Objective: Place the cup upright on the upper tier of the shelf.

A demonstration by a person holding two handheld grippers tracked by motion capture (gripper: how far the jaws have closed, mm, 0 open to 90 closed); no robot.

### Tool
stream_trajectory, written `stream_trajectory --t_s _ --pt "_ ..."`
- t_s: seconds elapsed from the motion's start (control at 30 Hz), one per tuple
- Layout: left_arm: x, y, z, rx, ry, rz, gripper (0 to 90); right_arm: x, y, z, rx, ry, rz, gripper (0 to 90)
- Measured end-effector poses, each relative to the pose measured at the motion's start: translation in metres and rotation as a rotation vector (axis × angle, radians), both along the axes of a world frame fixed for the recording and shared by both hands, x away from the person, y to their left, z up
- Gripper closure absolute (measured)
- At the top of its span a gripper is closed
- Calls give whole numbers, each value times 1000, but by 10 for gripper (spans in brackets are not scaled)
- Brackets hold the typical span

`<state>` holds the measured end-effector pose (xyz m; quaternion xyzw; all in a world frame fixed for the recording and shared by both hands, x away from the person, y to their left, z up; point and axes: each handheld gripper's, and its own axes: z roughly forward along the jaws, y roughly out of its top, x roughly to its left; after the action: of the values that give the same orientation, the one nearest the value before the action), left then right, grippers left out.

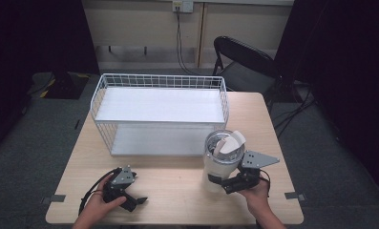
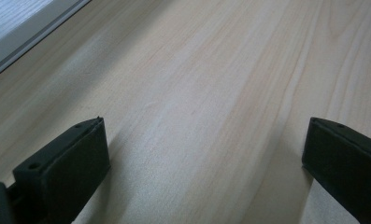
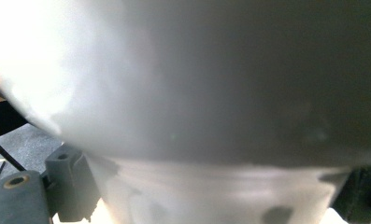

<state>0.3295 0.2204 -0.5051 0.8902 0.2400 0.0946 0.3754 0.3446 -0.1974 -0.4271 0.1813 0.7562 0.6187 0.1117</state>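
A white tumbler [image 1: 221,161] with a flip lid stands upright on the wooden table [image 1: 177,191], near its front right. My right gripper [image 1: 220,183] comes in from the right and is shut on the tumbler's lower body. In the right gripper view the tumbler's [image 3: 197,93] blurred wall looms very close, and the right gripper [image 3: 211,198] has a black jaw pressed against each side of it. My left gripper [image 1: 135,201] rests low at the table's front left. Its jaws stand wide apart in the left gripper view, so the left gripper [image 2: 204,158] is open over bare wood.
A white wire basket [image 1: 161,81] with two shelves lies across the back half of the table. Its front edge [image 2: 29,37] is just ahead of the left gripper. A black folding chair [image 1: 247,62] stands behind the table's right corner.
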Motion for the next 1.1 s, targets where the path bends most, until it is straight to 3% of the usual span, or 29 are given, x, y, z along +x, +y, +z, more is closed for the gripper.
stream_trajectory --t_s 0.4,0.77,1.1 --pt "0 0 0 -1 0 0 0 10 7 24 13 16 20 98" --pt "0 0 0 -1 0 0 0 16 18 48 -34 16 51 98" --pt "0 0 0 0 0 1 0 24 23 64 -32 37 67 98"
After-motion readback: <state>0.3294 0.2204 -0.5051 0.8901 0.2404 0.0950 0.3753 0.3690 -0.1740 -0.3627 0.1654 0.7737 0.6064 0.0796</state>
